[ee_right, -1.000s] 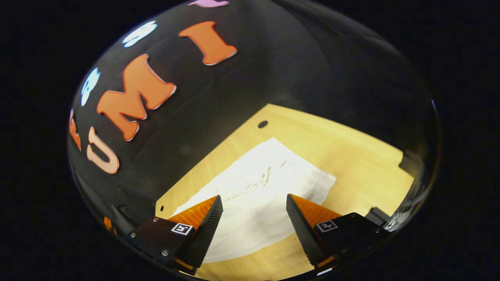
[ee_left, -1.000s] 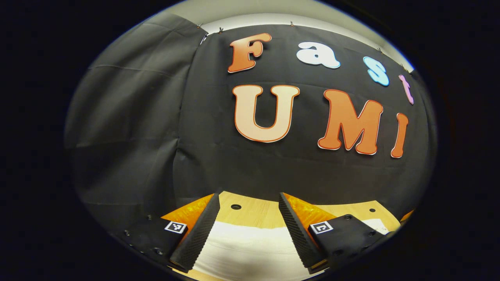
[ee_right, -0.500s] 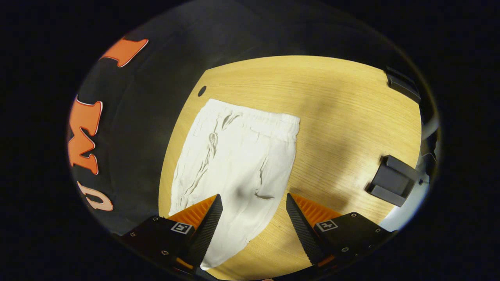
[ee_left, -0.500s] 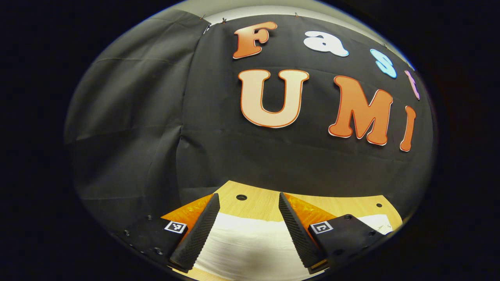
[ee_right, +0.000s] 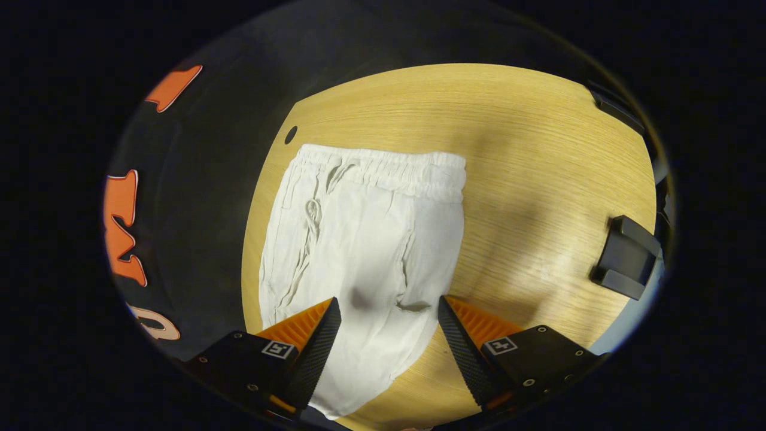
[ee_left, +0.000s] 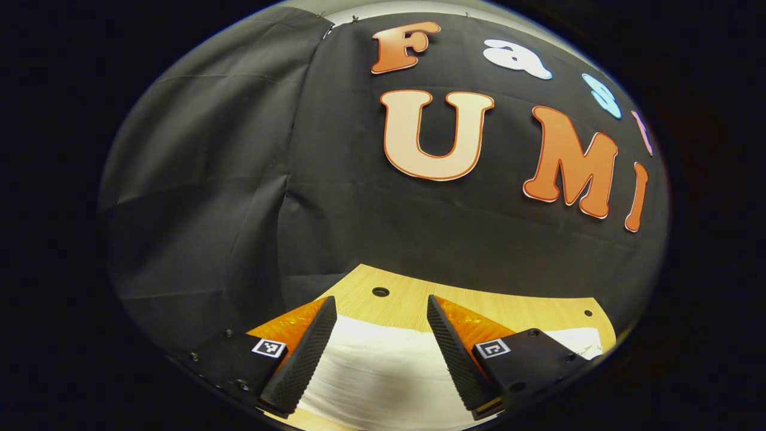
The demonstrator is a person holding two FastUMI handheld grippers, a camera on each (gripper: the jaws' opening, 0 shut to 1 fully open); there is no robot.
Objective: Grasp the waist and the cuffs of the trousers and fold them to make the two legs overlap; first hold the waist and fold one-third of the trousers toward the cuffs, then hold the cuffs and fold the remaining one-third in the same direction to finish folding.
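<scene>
Both claws gape empty: the right claw (ee_right: 388, 335) and the left claw (ee_left: 379, 335) each hang above white trousers (ee_right: 365, 239) flat on the surface (ee_right: 526, 179).

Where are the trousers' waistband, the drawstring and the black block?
waistband (ee_right: 389, 170), right gripper view, middle of the gathered band
drawstring (ee_right: 312, 211), right gripper view, its knot
black block (ee_right: 625, 258), right gripper view, its front face

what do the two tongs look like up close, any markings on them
Both the left tongs and the right tongs have two wedge-shaped fingers with ribbed inner faces, mounted on black blocks with visible screws. Each block carries a small square black-and-white marker.
</scene>
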